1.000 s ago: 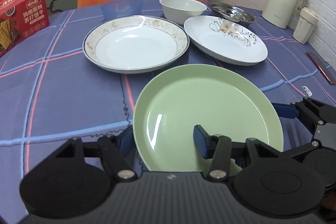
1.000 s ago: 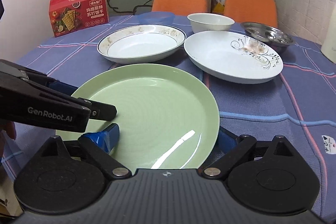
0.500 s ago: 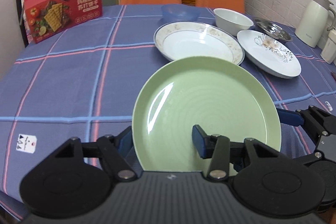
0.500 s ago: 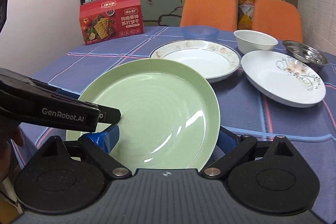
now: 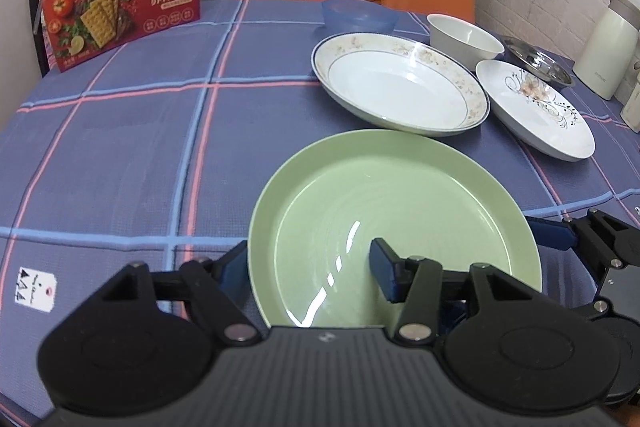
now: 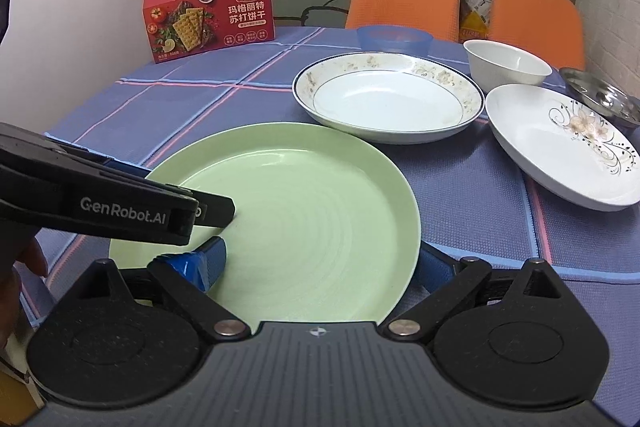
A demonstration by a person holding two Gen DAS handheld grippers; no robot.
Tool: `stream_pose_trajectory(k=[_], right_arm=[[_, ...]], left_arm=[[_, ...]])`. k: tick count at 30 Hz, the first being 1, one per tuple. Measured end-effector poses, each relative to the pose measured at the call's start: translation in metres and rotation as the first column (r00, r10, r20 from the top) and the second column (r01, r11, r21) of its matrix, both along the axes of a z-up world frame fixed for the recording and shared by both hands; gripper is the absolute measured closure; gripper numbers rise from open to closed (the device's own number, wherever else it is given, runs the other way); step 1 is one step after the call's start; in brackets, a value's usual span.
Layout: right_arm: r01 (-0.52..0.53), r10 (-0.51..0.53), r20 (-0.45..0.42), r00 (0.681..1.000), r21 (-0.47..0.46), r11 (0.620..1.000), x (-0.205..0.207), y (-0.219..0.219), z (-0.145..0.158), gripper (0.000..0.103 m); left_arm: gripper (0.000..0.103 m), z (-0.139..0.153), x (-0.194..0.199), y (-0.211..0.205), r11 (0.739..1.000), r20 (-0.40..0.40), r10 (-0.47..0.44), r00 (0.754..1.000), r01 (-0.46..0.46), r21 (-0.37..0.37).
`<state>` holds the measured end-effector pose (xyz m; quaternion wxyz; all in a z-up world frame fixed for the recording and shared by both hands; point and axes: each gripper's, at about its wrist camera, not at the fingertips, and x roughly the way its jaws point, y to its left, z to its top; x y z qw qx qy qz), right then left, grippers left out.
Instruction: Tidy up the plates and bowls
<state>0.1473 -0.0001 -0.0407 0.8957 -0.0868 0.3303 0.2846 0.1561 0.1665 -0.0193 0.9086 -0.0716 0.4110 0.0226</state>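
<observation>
Red cracker box [image 5: 122, 15] stands at the far left of the blue checked tablecloth [image 5: 120, 155]. Nearer to me, the green plate [image 5: 394, 227] is held over the table's front edge by both tongs. The left gripper [image 5: 308, 273] grips its left rim, one finger under and one on top. The right gripper [image 6: 320, 263] grips the right rim in the same way. Behind the plate lies a wide white dish with a patterned rim [image 5: 400, 83], then a white bowl [image 5: 464, 37], and a flowered white plate [image 5: 536, 107] further right.
</observation>
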Motion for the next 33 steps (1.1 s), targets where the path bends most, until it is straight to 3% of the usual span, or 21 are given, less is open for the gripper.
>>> stream_pose_trajectory(k=[10, 17, 22, 27, 33], right_arm=[[-0.005, 0.005, -0.001, 1.000, -0.008, 1.000, 0.002, 0.002, -0.001, 0.016], [-0.018, 0.018, -0.011, 1.000, -0.008, 1.000, -0.003, -0.005, -0.001, 0.016], [0.026, -0.022, -0.041, 0.999, 0.107, 0.994, 0.008, -0.034, 0.014, 0.017], [0.083, -0.087, 0.030, 0.996, 0.105, 0.991, 0.041, -0.052, 0.035, 0.017], [0.054, -0.059, 0.107, 0.992, 0.041, 0.998, 0.124, -0.030, 0.047, 0.017]], left_arm=[[0.046, -0.002, 0.001, 0.000, 1.000, 0.014, -0.005, 1.000, 0.005, -0.001], [0.033, -0.004, -0.004, -0.007, 0.999, 0.025, -0.034, 0.999, 0.034, -0.004], [0.031, 0.005, -0.002, 0.015, 0.995, 0.044, 0.000, 0.999, 0.004, -0.103], [0.030, 0.009, 0.007, 0.034, 0.991, 0.048, 0.063, 0.997, -0.057, -0.121], [0.027, 0.002, 0.014, 0.037, 0.990, 0.028, 0.059, 0.998, -0.055, -0.129]])
